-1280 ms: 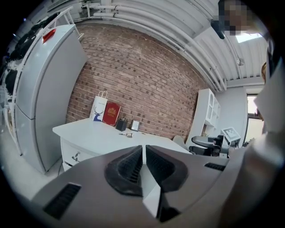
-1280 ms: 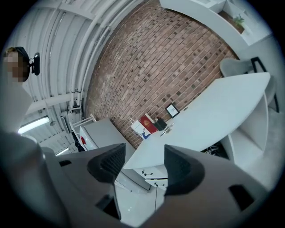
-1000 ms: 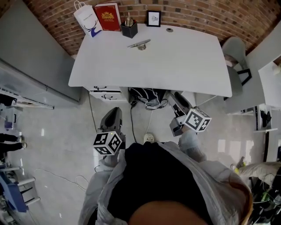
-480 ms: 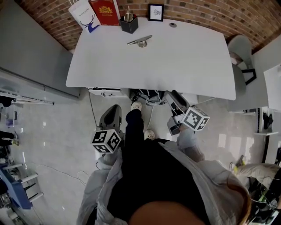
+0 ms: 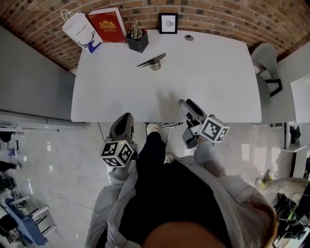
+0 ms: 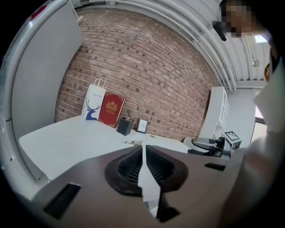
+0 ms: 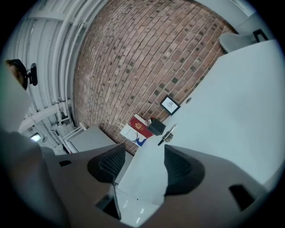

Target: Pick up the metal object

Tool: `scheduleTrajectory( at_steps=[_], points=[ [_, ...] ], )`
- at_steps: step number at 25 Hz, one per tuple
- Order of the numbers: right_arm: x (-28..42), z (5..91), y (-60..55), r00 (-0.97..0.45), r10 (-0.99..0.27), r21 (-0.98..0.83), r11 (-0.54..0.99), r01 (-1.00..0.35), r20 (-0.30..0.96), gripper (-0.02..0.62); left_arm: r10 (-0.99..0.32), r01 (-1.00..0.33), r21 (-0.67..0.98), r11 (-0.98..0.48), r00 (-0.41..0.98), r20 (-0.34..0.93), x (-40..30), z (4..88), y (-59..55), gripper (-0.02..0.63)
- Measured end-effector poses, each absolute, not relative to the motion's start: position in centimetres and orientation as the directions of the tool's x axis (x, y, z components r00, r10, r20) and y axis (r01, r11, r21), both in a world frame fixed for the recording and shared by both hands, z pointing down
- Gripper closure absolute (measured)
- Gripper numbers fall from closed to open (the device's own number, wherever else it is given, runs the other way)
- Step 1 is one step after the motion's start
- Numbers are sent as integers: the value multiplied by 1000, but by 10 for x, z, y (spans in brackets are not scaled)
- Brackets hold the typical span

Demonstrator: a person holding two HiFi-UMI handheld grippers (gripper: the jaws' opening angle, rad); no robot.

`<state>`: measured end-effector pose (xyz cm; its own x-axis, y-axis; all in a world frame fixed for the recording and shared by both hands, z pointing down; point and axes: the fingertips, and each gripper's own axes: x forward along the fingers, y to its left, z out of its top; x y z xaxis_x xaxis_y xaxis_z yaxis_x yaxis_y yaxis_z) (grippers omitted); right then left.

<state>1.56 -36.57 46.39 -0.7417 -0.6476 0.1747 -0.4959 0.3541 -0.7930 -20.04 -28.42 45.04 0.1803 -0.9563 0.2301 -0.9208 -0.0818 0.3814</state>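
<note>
**Both tools short of the bench, metal object far off near the wall**

The left tool [image 5: 124,117] is clenched on nothing: in its own view the two ribbed pads of the left tool [image 6: 143,149] stand almost together, with only a thin sliver of pale bench between them. The right tool [image 5: 187,104] is released; in its own view the jaws of the right tool [image 7: 143,154] stand wide apart and frame bare bench top.

The head view alone shows where the tools sit. The left one hangs just off the near edge of the white bench [image 5: 213,77], left of centre, and the right one reaches just over that edge. The left gripper view adds what the right one lacks: the other tool seen side-on at the right of the frame, its marker cube [image 6: 231,138] on top.

The metal object [image 5: 152,61] lies in the upper middle of the head view, well apart from both tools. It is a slim silvery bar, set slantwise over a small rounded base. In the left gripper view it [image 6: 132,142] is a tiny glint just above the pads; in the right gripper view it [image 7: 165,134] looks darker.

Behind it, along the brick wall [image 5: 218,14], stand a white paper bag [image 5: 80,31], a red book [image 5: 107,25], a black pen holder [image 5: 138,41] and a framed picture [image 5: 168,23].
</note>
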Motion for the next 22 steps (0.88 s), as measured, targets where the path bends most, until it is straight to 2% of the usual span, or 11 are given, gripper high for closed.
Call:
scheduleTrajectory(
  at_steps=[7,15,22],
  points=[
    [-31,471,-444,-734,-660,-861,272,-431,159,324,-946,-919,379,-111,215,244,-241,455,-366,569],
    [-66,498,-506,-705,-678,-887,175,-428,207,324,-938,-905,402,-139,250,239,-279,470,-435,569],
    [-88,526,-550,-694,-685,-931,63,-360,222,325,-928,-898,414,-149,272,254,-300,488,-472,569]
  ],
)
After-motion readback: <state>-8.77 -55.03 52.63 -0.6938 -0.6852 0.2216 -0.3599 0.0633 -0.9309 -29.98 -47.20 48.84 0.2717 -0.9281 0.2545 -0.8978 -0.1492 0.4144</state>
